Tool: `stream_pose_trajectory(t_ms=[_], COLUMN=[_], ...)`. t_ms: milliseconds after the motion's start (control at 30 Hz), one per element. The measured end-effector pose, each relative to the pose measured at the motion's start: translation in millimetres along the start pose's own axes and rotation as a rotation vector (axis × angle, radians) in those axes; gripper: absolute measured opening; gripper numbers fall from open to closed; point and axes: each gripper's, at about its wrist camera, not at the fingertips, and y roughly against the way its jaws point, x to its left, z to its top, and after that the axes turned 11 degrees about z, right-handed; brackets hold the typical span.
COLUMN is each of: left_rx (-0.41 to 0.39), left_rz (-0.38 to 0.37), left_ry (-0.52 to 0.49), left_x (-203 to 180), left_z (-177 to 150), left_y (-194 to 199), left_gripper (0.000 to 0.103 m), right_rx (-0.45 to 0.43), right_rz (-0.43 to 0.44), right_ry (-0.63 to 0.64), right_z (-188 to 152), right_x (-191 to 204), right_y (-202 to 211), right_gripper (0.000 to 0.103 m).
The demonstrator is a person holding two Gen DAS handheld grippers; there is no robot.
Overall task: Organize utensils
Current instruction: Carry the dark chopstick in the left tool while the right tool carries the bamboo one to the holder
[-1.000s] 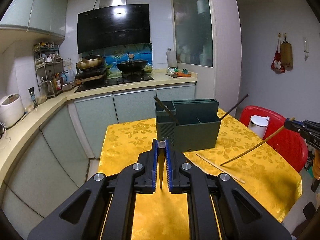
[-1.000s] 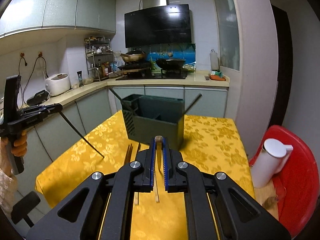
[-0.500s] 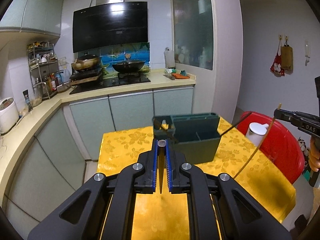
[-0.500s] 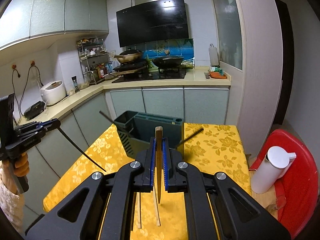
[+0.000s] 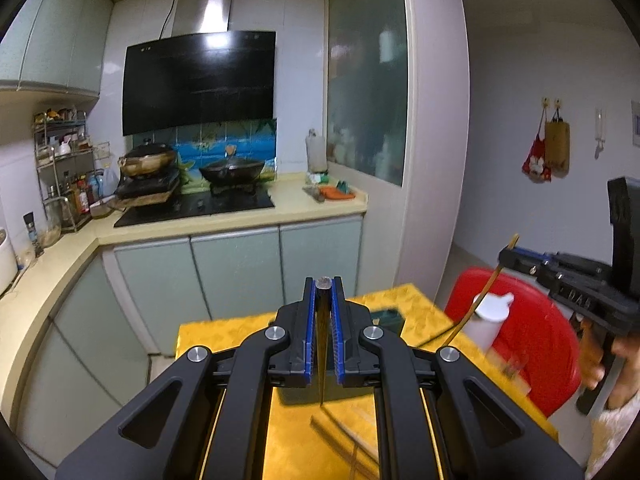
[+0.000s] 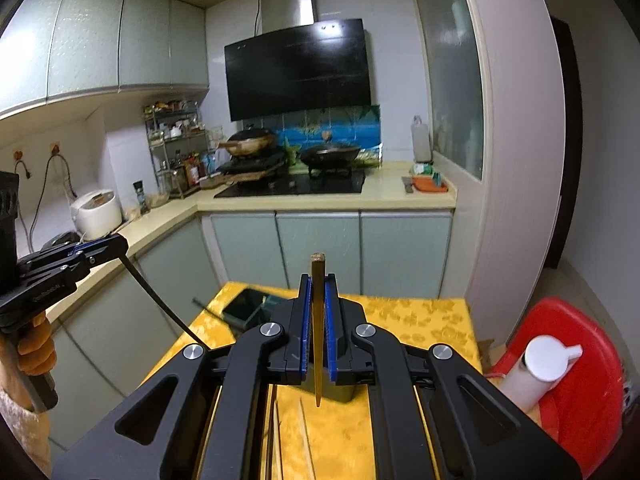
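Observation:
My left gripper [image 5: 323, 284] is shut on a dark chopstick [image 5: 321, 344] that hangs down between its blue pads; it also shows in the right wrist view [image 6: 160, 304], slanting down toward the table. My right gripper [image 6: 318, 280] is shut on a light wooden chopstick [image 6: 317, 332], held upright, tip down; it also shows in the left wrist view [image 5: 476, 304]. The dark green utensil holder [image 6: 248, 312] stands on the yellow tablecloth [image 6: 420, 320], mostly hidden behind both grippers. Loose wooden chopsticks [image 5: 344, 436] lie on the cloth below.
A red chair [image 6: 580, 376] with a white kettle [image 6: 536, 372] stands right of the table. Kitchen counter [image 6: 328, 196] with stove and woks lies behind. A white rice cooker [image 6: 98, 212] sits on the left counter.
Both grippers have risen and tilted up, each lifting its chopstick clear of the table. The holder now sits lower in both views, mostly hidden behind the fingers.

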Motion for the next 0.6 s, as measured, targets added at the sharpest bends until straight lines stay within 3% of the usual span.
stream_pose_trajectory(t_ms=[267, 600], left_rx=[-0.037, 0.049], left_rz=[0.005, 0.033], left_ry=[0.01, 0.007], left_x=[-24.4, -38.1], left_z=[33.6, 9.1], left_y=[-29.7, -95.3], left_gripper=[0.007, 0.007], right_rx=[-0.042, 0.03], right_rz=[-0.057, -0.068], right_ry=[0.034, 0.027], right_z=[19.1, 11.9], right_x=[-3.1, -14.2], right_y=[-24.1, -62.7], right_gripper=[0.007, 0.007])
